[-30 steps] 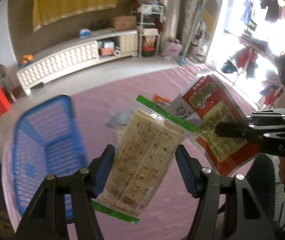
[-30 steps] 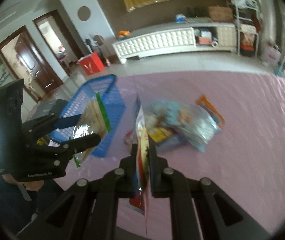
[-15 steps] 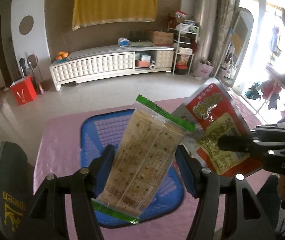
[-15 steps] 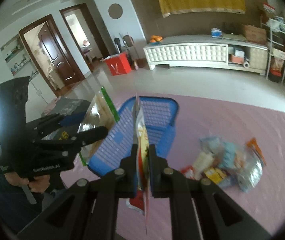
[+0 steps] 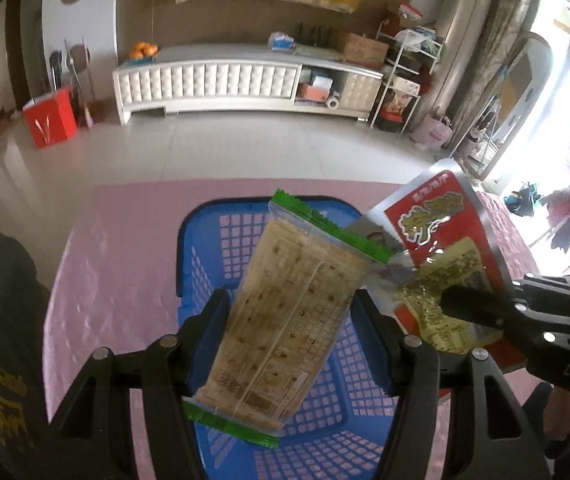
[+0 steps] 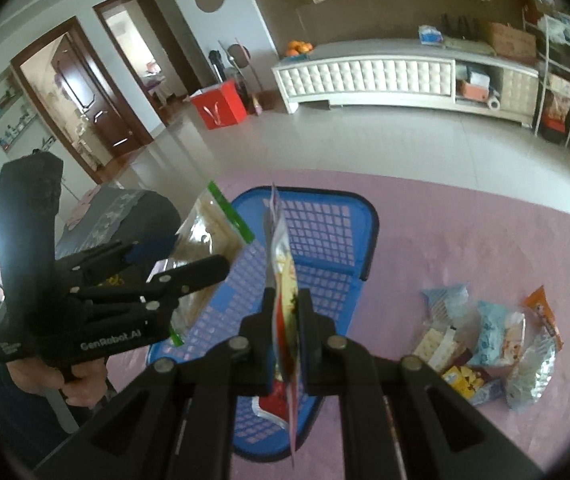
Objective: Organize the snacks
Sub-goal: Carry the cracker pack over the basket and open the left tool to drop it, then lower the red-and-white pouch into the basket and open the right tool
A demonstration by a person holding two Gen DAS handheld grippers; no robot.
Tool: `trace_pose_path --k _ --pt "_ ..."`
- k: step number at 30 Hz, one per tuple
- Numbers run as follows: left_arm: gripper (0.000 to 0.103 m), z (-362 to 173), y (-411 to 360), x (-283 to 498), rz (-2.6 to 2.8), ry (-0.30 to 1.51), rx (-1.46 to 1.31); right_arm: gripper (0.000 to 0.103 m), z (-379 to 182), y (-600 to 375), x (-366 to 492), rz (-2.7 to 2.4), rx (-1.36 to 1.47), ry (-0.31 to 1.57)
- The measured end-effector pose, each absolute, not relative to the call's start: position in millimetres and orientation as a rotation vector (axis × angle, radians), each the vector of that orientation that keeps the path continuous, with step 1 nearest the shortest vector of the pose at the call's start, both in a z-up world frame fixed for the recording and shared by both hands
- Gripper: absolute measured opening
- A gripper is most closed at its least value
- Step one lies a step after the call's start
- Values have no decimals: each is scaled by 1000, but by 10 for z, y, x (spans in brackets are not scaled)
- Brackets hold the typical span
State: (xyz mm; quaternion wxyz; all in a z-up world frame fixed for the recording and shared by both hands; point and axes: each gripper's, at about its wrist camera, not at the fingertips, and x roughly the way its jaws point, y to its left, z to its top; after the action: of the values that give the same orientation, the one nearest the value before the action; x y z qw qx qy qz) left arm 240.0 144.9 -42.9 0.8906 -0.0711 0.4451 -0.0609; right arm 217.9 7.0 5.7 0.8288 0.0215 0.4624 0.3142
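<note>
1. The left gripper (image 5: 291,316) is pinching a clear cracker pack (image 5: 285,320) with green ends, its pads pressing both sides, tilted toward one o'clock.
2. Under it, the blue basket (image 5: 205,256) is sitting on the pink tablecloth (image 5: 125,248), filling the left wrist view from centre to six o'clock.
3. At three o'clock, the right gripper (image 6: 289,312) is clamping its fingers tight on a red snack pouch (image 5: 441,248), held edge-on over the basket.
4. In the right wrist view, a pile of loose snacks (image 6: 489,340) is lying on the cloth at four o'clock, well apart from the basket.
</note>
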Motion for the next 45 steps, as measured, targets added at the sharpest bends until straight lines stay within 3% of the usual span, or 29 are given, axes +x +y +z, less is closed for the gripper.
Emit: trace_pose_path --k 10,27,37,45 --pt "61 -595 1536 2555 -93 953 -140 12 13 117 2230 661 24 993" --pt "61 -272 1848 2173 -44 907 -129 12 233 365 2160 705 -16 990" --pt "61 -404 2131 2143 -36 933 -143 12 -91 843 2438 729 -73 1077" --pt "61 -587 2107 2276 -68 966 -136 12 -401 1169 2707 727 -337 1099"
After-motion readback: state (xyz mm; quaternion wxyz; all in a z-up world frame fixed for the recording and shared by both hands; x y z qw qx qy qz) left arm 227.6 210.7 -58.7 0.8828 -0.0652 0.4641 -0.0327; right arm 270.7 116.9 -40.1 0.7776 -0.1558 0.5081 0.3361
